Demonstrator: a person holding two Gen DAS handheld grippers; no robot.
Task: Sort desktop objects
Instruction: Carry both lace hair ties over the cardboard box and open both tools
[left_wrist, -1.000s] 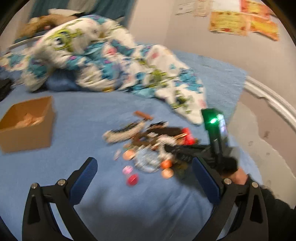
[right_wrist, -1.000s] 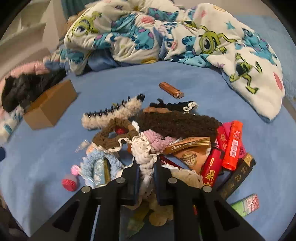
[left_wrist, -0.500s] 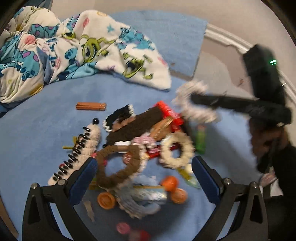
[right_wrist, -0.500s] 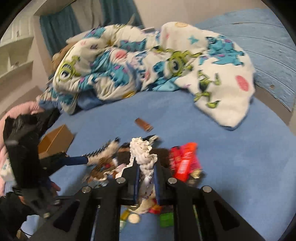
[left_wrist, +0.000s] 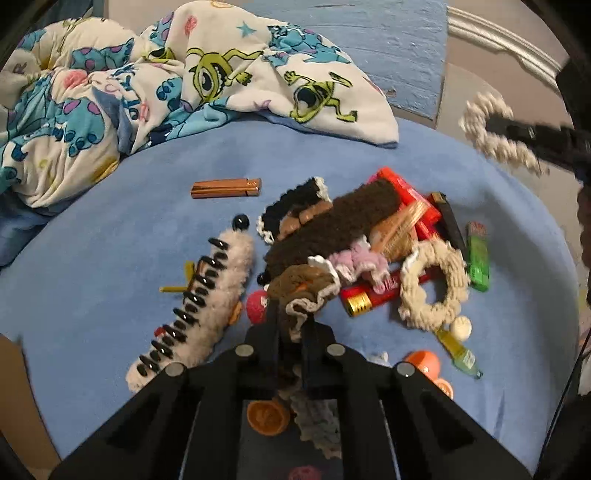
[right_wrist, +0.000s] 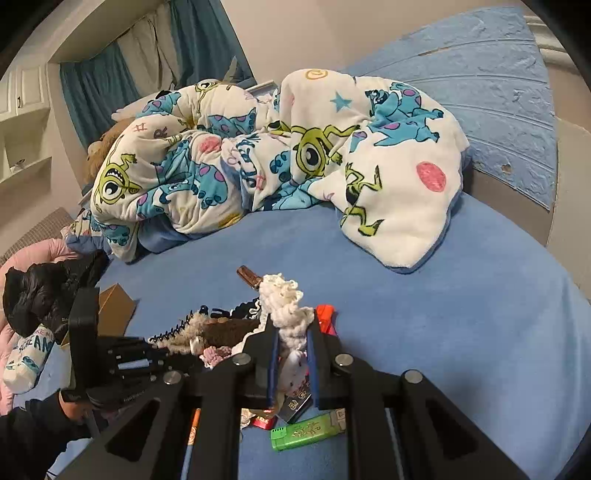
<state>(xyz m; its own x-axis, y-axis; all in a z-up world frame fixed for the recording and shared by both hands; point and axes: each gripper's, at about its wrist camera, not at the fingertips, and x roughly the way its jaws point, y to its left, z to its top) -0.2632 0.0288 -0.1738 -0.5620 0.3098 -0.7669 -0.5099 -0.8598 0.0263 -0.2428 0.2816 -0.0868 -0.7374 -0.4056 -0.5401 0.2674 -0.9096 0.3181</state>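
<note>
The left gripper (left_wrist: 291, 325) is clamped on the frilly edge of a brown hair tie (left_wrist: 303, 286) lying at the near side of the pile on the blue bed (left_wrist: 110, 258), while the right gripper (right_wrist: 290, 332) pinches a cream hair tie (right_wrist: 284, 306) and holds it up above the heap. The brown tie touches a pink hair tie (left_wrist: 360, 260) and a red tube (left_wrist: 369, 297), so lifting it may drag those along or scatter them. Only a thin bit of frill seems caught, so it could slip free, and the cream tie hangs loosely and might snag the fluffy hair clip (left_wrist: 210, 299).
</note>
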